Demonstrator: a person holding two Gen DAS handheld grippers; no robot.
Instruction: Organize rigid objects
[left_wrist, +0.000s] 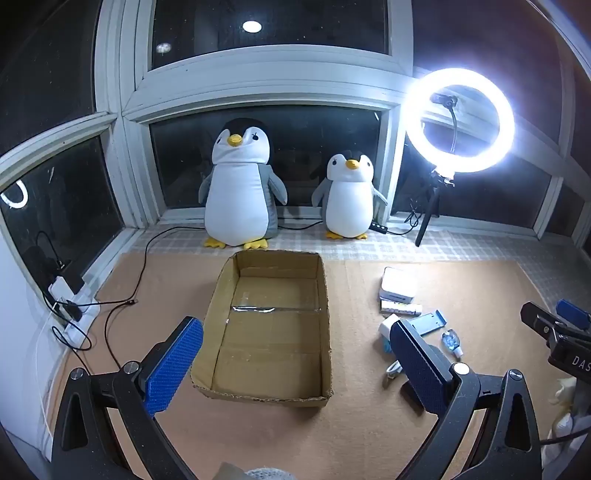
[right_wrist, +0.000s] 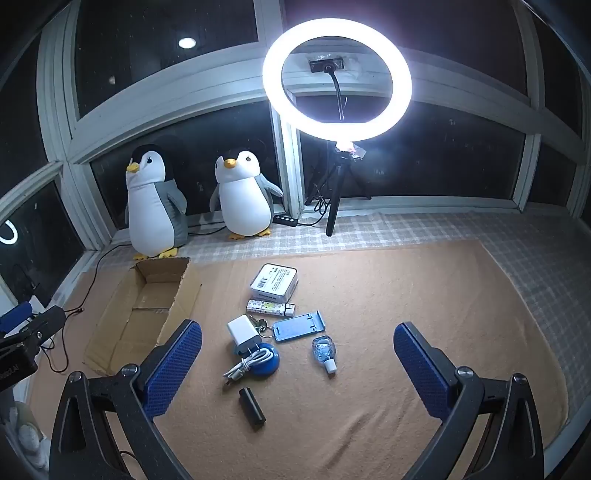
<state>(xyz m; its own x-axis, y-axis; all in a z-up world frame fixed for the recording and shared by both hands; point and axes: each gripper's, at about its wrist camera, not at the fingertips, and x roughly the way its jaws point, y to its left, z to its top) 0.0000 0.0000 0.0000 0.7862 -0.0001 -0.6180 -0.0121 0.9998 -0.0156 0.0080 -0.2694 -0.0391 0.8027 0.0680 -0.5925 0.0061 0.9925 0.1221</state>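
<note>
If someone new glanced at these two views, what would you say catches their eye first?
The glowing ring light on its tripod by the window dominates, at the back right of the mat. Next come the two plush penguins standing along the window ledge at the back left. Below them, the empty cardboard box sits on the tan mat, with a cluster of small items lying to its right, between the open right gripper fingers.

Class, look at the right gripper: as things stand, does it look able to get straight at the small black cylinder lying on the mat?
Probably yes. The right gripper is open and empty, and the black cylinder lies apart from the other items on bare mat, nearest the fingers, with nothing over or against it.
</note>
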